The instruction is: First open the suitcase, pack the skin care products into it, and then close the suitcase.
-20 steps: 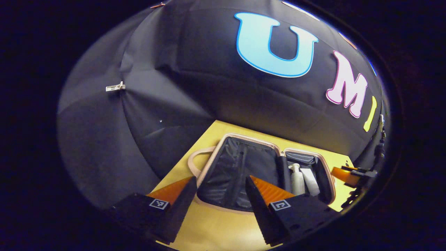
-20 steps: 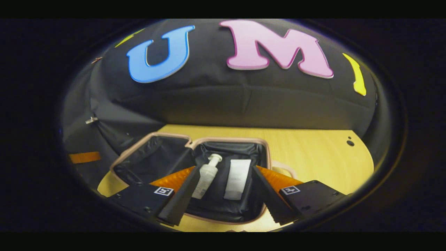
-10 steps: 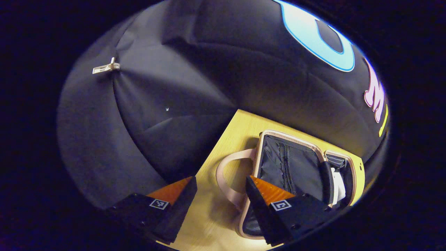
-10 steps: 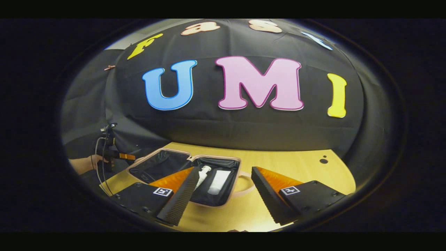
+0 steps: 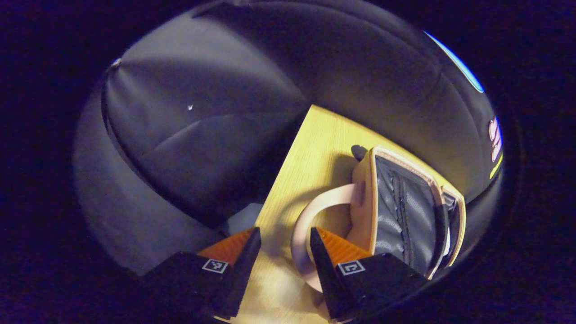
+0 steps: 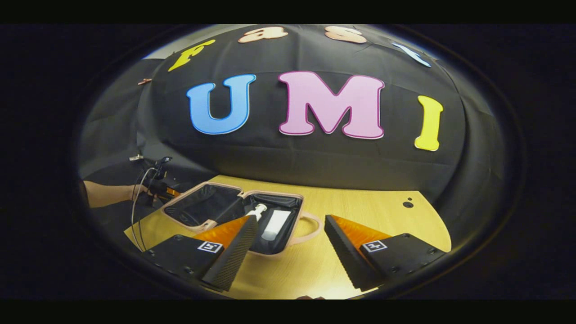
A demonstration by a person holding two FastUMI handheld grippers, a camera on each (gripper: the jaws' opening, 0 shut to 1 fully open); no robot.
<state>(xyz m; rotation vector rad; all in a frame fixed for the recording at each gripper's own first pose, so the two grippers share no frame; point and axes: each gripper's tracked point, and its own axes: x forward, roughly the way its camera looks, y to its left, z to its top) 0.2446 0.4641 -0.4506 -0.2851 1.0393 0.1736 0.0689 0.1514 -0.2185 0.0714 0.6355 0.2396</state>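
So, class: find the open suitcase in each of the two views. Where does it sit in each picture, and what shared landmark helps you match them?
Left gripper view: the suitcase sits at the lower right, seen edge-on, its near handle looping beside the left claw.
Right gripper view: the suitcase lies at lower centre-left, open flat, partly behind the right claw.
Shared landmark: the wooden table under it.

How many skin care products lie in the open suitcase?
2. A pump bottle and a tube lie side by side in the right half of the suitcase, the bottle on the left. The right tool's finger hides part of that half, so more could be hidden.
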